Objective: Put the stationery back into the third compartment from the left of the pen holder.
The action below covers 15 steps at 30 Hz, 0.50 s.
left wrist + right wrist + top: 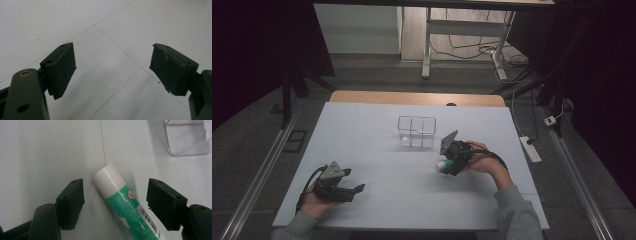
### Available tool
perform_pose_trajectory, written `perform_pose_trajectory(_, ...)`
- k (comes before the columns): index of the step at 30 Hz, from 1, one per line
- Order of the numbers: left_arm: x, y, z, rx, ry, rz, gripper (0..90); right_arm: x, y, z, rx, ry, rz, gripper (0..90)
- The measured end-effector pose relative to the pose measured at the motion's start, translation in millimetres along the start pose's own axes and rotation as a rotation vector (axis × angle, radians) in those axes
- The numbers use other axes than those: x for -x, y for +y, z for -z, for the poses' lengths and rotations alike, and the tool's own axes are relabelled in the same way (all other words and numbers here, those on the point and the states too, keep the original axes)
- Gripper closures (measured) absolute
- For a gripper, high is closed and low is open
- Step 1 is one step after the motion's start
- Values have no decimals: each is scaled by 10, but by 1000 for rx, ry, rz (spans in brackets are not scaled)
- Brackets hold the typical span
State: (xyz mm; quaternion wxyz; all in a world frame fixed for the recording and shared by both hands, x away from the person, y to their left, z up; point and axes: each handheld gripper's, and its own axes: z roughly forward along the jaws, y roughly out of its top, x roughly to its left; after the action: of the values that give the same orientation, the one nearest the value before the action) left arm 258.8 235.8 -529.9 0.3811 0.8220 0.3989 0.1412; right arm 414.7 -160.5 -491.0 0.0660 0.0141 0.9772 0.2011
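A green and white glue stick (122, 200) lies flat on the white table, its white cap pointing away. My right gripper (115, 202) hangs over it, open, with the stick between the jaws and a gap on each side. From above, that gripper (451, 161) sits right of centre with the glue stick (441, 164) poking out at its left. My left gripper (355, 191) rests at the near left of the table, open. Its jaws (112, 67) stand wide with only bare table between them.
A clear plastic box with compartments (416, 131) stands just beyond the right gripper; its corner (187, 142) shows at the upper right of the right gripper view. The white table top (377, 150) ends in a wooden strip at the far edge.
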Motion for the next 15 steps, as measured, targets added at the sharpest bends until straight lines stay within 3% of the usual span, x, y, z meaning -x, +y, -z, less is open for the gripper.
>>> perform_pose_trajectory(9, 10, -1, -3, -3, 3, -2, 202, 5, 4, -71, -56, -21, 39, 368)
perform_pose_trajectory(15, 13, -4, -1, -4, 4, -1, 202, 27, -11, -94, -48, -6, 41, 416)
